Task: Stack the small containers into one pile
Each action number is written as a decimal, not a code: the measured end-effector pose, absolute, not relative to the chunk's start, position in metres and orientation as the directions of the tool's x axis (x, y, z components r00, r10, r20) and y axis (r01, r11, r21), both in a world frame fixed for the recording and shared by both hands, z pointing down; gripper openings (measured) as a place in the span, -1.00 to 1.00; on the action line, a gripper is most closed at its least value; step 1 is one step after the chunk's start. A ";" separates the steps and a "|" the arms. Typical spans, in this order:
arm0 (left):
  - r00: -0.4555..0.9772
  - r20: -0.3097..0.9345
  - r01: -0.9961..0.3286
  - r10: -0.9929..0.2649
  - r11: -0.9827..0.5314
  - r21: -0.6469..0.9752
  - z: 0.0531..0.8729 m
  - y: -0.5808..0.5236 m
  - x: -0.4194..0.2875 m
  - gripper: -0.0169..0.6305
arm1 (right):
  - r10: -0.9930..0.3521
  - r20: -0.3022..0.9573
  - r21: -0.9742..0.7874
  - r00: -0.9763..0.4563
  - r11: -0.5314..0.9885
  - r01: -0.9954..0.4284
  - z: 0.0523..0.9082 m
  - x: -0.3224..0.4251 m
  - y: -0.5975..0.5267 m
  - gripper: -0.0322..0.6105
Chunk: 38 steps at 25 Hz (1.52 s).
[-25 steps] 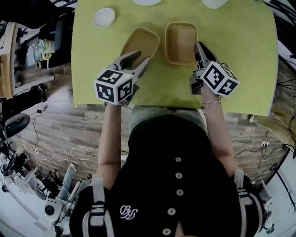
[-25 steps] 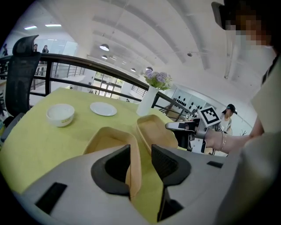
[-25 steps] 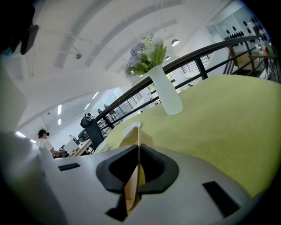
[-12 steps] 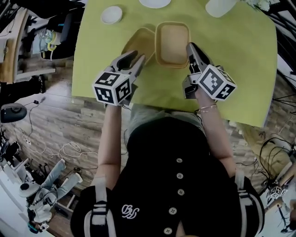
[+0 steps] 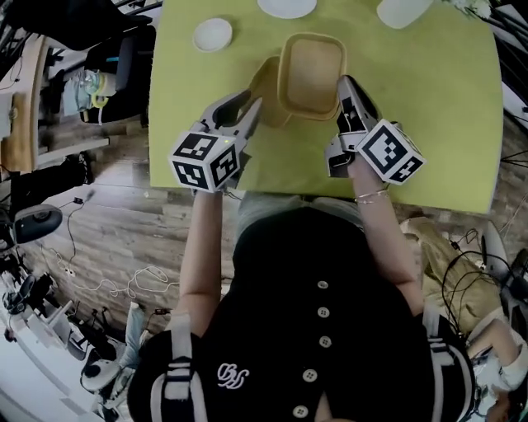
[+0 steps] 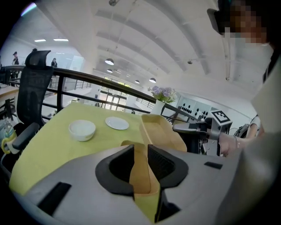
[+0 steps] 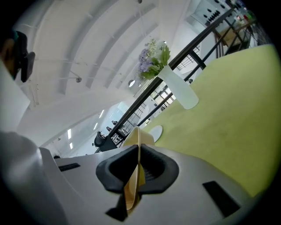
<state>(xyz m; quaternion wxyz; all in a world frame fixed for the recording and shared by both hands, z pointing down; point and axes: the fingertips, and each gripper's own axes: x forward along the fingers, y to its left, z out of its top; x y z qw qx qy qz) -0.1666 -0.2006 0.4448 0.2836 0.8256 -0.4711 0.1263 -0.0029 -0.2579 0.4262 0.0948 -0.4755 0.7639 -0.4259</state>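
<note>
Two beige rectangular containers sit over a yellow-green tablecloth. My right gripper is shut on the near right wall of the right container, which hangs tilted above the cloth and overlaps the left container. In the right gripper view that thin wall is pinched between the pads. My left gripper has just been closing; the left container's near wall fills the gap between its pads. The left gripper view also shows the right container with the right gripper on it.
At the table's far side stand a small white bowl, a white plate and a white vessel. A vase of flowers stands beyond. The table's near edge lies just under both hands; cables and chairs crowd the floor.
The right container has been carried left and now overlaps the left one. The left gripper's jaws have narrowed onto the left container's wall and shifted a little forward.
</note>
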 end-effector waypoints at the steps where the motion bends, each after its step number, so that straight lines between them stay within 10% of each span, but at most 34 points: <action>1: 0.527 0.467 -0.848 -0.710 -0.397 0.352 0.441 -0.204 -0.173 -0.63 | -0.817 0.258 -0.750 -0.516 0.167 -0.640 0.425 -0.007 -0.256 -0.82; 38: 0.692 0.467 -0.721 -0.550 -0.559 0.410 0.453 -0.212 -0.207 -0.70 | -0.877 0.383 -0.828 -0.291 -0.186 -0.530 0.490 -0.063 -0.204 -0.83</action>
